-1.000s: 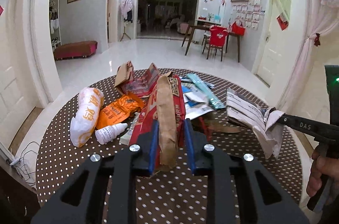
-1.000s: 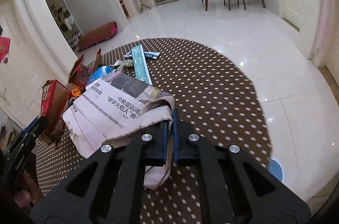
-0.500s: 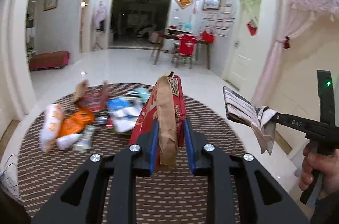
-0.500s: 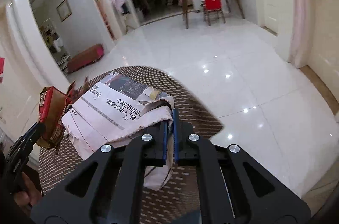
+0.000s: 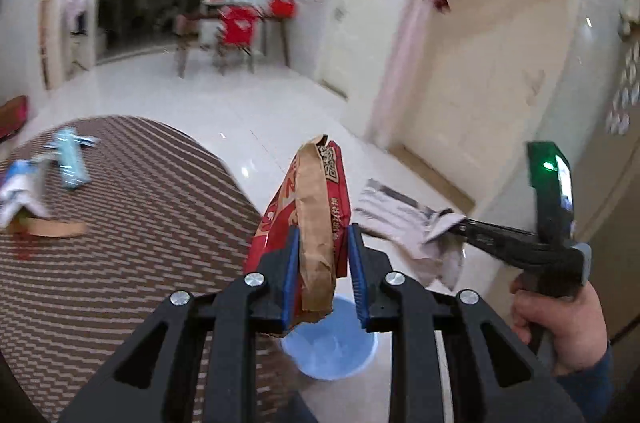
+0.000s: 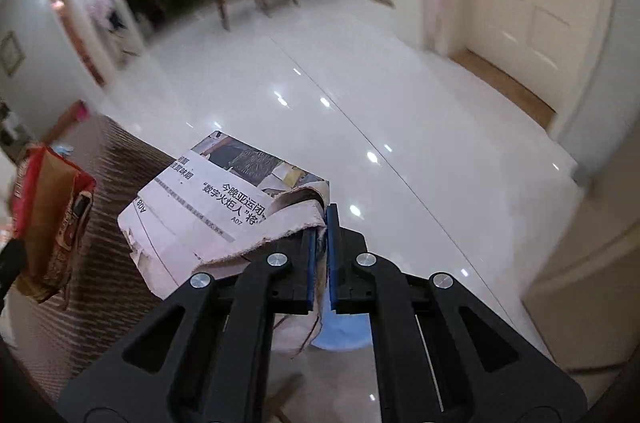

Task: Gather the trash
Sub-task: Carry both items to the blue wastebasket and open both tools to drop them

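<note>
My left gripper (image 5: 322,247) is shut on a red and brown paper bag (image 5: 316,207) and holds it upright past the table's right edge. The bag also shows at the left of the right wrist view (image 6: 48,219). My right gripper (image 6: 320,227) is shut on a crumpled newspaper (image 6: 224,199), which shows in the left wrist view (image 5: 400,219) to the right of the bag. A light blue bin (image 5: 332,343) stands on the floor below both grippers; part of it shows in the right wrist view (image 6: 340,331).
The round table with a brown dotted cloth (image 5: 120,223) lies to the left, with a blue packet (image 5: 70,159), white papers (image 5: 20,191) and a brown strip (image 5: 52,229) on it. White tiled floor (image 6: 360,83) and a cream door (image 5: 480,83) lie ahead.
Both grippers have swung right, off the table and over the floor, still holding the bag and the newspaper. The blue bin has come into view beneath them.
</note>
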{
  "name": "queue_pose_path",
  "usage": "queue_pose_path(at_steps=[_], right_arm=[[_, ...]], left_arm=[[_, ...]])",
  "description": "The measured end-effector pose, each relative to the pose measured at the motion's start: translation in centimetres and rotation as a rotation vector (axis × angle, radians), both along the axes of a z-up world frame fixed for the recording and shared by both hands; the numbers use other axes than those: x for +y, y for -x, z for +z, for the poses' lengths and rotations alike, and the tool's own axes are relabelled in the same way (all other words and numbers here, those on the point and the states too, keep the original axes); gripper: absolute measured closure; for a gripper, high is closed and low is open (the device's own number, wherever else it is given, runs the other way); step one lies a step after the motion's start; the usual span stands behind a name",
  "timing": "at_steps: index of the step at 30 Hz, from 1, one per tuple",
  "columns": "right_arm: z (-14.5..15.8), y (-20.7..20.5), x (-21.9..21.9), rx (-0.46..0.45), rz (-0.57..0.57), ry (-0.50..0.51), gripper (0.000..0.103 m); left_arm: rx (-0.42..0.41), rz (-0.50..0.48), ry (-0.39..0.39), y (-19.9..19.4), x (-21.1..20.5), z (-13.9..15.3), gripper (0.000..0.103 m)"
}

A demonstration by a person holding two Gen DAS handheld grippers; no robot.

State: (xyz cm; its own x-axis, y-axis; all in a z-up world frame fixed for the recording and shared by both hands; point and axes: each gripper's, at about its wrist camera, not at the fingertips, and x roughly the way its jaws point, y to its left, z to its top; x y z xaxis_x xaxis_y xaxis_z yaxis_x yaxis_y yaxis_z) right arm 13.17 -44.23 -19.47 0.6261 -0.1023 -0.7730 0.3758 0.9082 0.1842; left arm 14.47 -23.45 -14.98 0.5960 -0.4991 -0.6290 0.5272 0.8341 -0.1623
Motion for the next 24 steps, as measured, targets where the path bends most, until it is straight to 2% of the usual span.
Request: queue_pose_path(at_steps=[2, 4, 6, 12, 17, 18, 19, 21, 22, 23, 24], right_arm=[[-2.9, -0.2, -1.2, 0.066, -0.023, -0.005, 0.098], [-6.0, -1.3, -2.0, 0.135, -0.033, -0.023, 0.098], [-8.3, -1.8, -2.7, 0.183, -0.036, -0.039, 0.098], [-15.3, -3.9, -4.5, 0.314, -0.040, -0.098, 0.097], [-20.6, -4.9, -5.1, 0.395, -0.023, -0.164, 0.091], [-21.4, -5.1, -5.4, 0.403, -0.022, -0.184, 0.083], [-22.5, -5.1, -5.4, 0.418, -0.020, -0.212, 0.066], [-24.0, -5.4, -6.0, 0.439, -0.016, -0.232, 0.040], [-24.6, -5.2, -6.2, 0.446, -0.022, -0.230, 0.031], [-24.8, -5.0, -6.4, 0.440, -0.028, -0.240, 0.028], [-25.0, -4.7, -6.7, 0.424, -0.039, -0.268, 0.021]], left_arm=[[0.006, -0.027, -0.055, -0.7, -2.3, -2.0, 0.080], [0.063, -0.053, -0.090, -1.5, -4.5, -4.2, 0.081], [0.069, -0.075, -0.148, -2.1, -6.7, -6.5, 0.081], [0.222, -0.113, -0.225, -5.9, -10.1, -13.9, 0.081], [0.309, -0.112, -0.264, -7.8, -11.1, -18.6, 0.078], [0.320, -0.111, -0.273, -8.0, -11.3, -19.3, 0.074], [0.331, -0.114, -0.283, -8.4, -11.6, -20.0, 0.068], [0.329, -0.106, -0.302, -8.5, -11.7, -20.6, 0.033], [0.307, -0.099, -0.315, -8.6, -11.8, -20.8, 0.025], [0.296, -0.095, -0.325, -8.5, -12.0, -20.7, 0.017], [0.288, -0.088, -0.341, -8.5, -12.1, -20.9, 0.016]])
